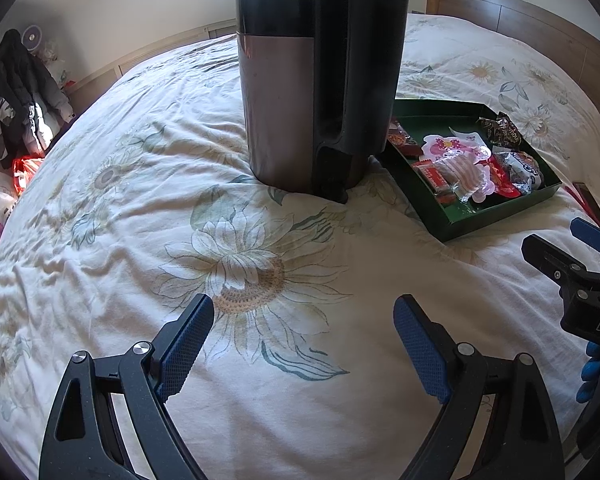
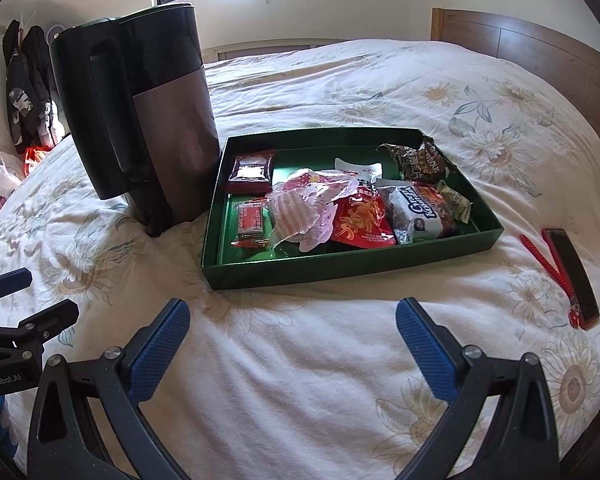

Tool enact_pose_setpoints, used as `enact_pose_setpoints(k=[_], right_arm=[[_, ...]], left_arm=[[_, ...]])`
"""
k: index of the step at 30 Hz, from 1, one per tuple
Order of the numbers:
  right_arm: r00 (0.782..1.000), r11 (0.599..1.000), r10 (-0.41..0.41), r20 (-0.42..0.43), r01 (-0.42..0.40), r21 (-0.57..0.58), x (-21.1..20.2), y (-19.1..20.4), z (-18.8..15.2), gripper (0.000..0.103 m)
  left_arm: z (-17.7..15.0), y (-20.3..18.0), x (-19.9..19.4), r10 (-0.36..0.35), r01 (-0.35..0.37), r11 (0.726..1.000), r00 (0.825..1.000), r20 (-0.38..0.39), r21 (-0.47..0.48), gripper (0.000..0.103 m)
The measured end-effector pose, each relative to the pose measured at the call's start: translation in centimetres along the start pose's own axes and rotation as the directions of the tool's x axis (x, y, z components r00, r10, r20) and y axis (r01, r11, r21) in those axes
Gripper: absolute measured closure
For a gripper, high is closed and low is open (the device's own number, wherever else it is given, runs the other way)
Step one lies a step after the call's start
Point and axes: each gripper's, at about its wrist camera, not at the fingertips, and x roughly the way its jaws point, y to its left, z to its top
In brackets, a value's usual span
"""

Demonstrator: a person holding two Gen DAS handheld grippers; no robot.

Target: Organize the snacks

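Note:
A green tray [image 2: 380, 268] lies on the bed and holds several snack packets: a red chip bag [image 2: 362, 222], a pink-and-white bag [image 2: 300, 208], a dark red packet [image 2: 252, 170], a cookie pack [image 2: 420, 212] and a brown bag [image 2: 418, 160]. It shows at the right in the left wrist view [image 1: 496, 220]. My right gripper [image 2: 292, 344] is open and empty, in front of the tray. My left gripper [image 1: 302, 344] is open and empty over the bedspread, in front of a tall black-and-brown jug [image 1: 300, 100].
The jug [image 2: 160, 120] stands just left of the tray. A red phone [image 2: 572, 276] with a red strap lies on the bed to the right. A wooden headboard [image 2: 540, 52] is at the back right. Jackets and bags [image 1: 16, 92] are at the far left.

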Motion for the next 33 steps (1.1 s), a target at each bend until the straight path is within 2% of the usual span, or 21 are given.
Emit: enact_pose_setpoints(k=[33], right_arm=[[1.0, 1.0, -0.026, -0.007, 0.026, -0.015, -0.1, -0.94, 0.2, 0.0]], left_arm=[[0.72, -0.26, -0.29, -0.014, 0.014, 1.0, 1.0, 0.018, -0.012, 0.015]])
